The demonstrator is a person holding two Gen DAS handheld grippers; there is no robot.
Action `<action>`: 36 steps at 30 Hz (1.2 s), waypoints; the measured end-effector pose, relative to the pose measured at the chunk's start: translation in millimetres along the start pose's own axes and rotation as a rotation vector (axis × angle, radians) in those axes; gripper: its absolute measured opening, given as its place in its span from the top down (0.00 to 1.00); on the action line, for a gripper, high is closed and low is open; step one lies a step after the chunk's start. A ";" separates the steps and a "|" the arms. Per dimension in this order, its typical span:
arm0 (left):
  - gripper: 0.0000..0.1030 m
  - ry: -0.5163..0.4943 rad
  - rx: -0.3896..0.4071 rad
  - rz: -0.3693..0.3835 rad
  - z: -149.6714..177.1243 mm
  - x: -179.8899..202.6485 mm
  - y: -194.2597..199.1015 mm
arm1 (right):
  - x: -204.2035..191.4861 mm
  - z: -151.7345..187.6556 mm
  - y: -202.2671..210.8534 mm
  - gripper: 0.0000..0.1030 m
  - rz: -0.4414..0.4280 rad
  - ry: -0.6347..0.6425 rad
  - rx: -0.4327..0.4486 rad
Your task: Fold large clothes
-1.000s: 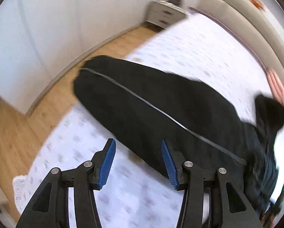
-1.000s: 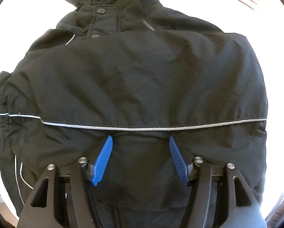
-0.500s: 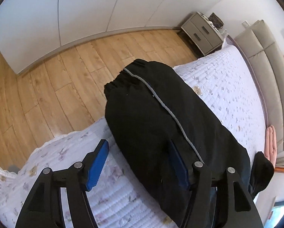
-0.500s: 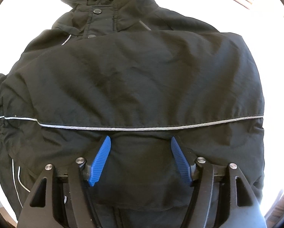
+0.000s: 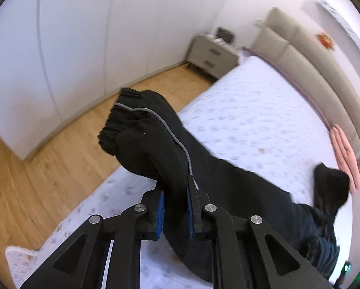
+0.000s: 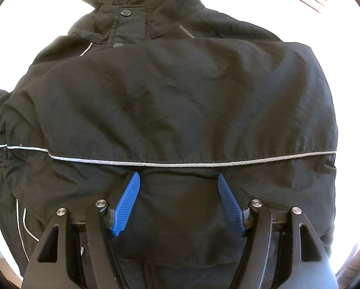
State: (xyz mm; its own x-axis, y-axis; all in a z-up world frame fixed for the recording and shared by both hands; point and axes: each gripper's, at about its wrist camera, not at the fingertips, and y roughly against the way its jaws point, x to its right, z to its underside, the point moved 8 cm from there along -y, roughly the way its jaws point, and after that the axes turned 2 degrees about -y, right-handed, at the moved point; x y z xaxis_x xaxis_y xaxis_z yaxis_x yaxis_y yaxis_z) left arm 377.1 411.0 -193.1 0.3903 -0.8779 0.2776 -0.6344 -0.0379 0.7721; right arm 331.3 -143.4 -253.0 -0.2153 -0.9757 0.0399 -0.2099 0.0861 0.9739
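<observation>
The left gripper (image 5: 175, 201) has just clenched on the sleeve (image 5: 153, 142); its length runs away toward the cuff. The right gripper (image 6: 178, 201), fingers released, rests on the jacket (image 6: 170, 101) on the bed (image 5: 252, 110).

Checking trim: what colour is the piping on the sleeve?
Silver-grey piping on the black sleeve; left wrist view.

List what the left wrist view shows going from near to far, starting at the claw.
Left claw shut on the black jacket sleeve → sleeve cuff → wooden floor → grey nightstand → white wardrobe wall.
</observation>
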 end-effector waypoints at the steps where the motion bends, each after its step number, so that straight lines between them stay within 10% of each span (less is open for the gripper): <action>1: 0.85 -0.024 0.011 0.011 0.9 11.6 8.0 | 1.1 -0.7 -0.3 0.31 -0.005 0.002 -0.002; 9: 0.86 -0.315 0.036 0.163 45.8 157.3 64.6 | 8.5 -8.6 0.9 0.30 -0.034 0.039 -0.019; 20: 0.95 -0.740 -0.103 0.358 191.8 320.0 55.2 | 23.6 -1.9 32.7 0.30 -0.173 0.043 0.016; 30: 0.94 -0.784 -0.284 0.353 269.1 319.2 10.8 | 12.3 4.7 54.9 0.30 -0.298 0.094 0.049; 36: 0.64 -0.760 -0.229 0.266 248.4 292.5 33.1 | -60.7 -16.1 73.6 0.30 -0.560 0.079 0.048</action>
State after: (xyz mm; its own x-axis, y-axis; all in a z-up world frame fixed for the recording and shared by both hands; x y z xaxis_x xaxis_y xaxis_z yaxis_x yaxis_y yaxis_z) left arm 304.6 34.4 -228.3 -0.3615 -0.9298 0.0691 -0.4582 0.2418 0.8553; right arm 344.3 -81.1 -180.1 0.0129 -0.8873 -0.4611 -0.3152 -0.4412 0.8402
